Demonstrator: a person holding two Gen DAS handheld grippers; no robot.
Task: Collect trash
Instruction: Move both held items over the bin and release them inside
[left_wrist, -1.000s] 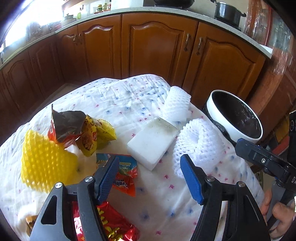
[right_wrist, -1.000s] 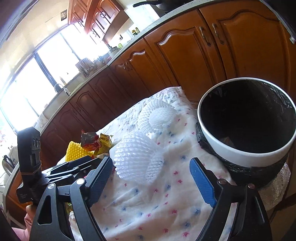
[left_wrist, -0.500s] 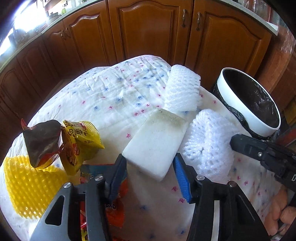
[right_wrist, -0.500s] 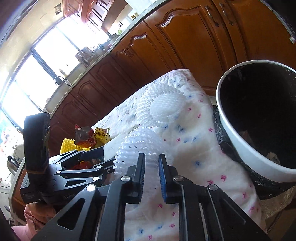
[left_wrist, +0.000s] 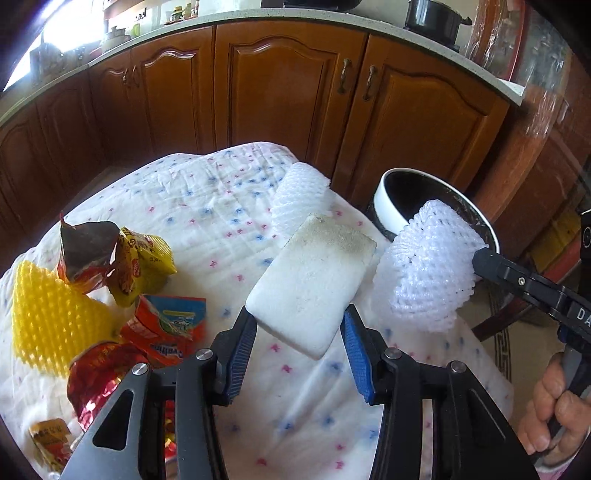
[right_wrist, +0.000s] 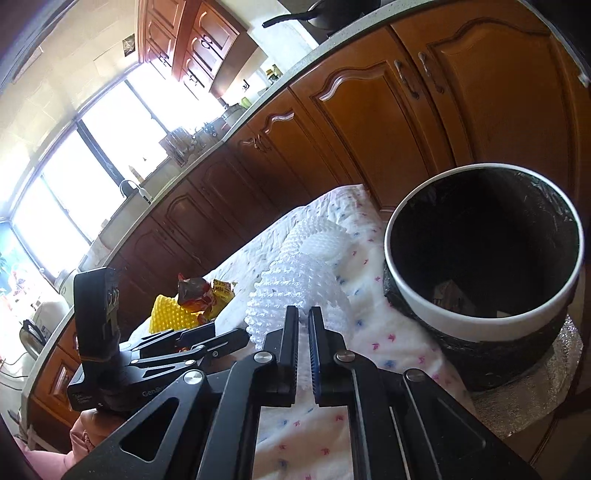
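Note:
My left gripper (left_wrist: 297, 321) has a white foam block (left_wrist: 314, 280) between its blue pads, tilted up off the tablecloth; the jaws are still closing on it. My right gripper (right_wrist: 303, 314) is shut on a white foam net (right_wrist: 291, 288). In the left wrist view that net (left_wrist: 428, 266) hangs in the air in front of the white bin's rim (left_wrist: 384, 206). The bin (right_wrist: 480, 325) has a black liner and stands just off the table's right edge. A second white foam net (left_wrist: 299, 195) lies on the cloth behind the block.
A yellow foam net (left_wrist: 48, 314) and several snack wrappers (left_wrist: 147, 258) (left_wrist: 166, 325) (left_wrist: 99, 376) lie on the table's left side. The flowered tablecloth (left_wrist: 207, 206) covers the table. Wooden cabinets (left_wrist: 280, 92) stand close behind. A hand (left_wrist: 554, 406) holds the right gripper.
The left gripper closed round the foam block and raised it off the cloth. The right gripper shut on the foam net and lifted it up beside the bin.

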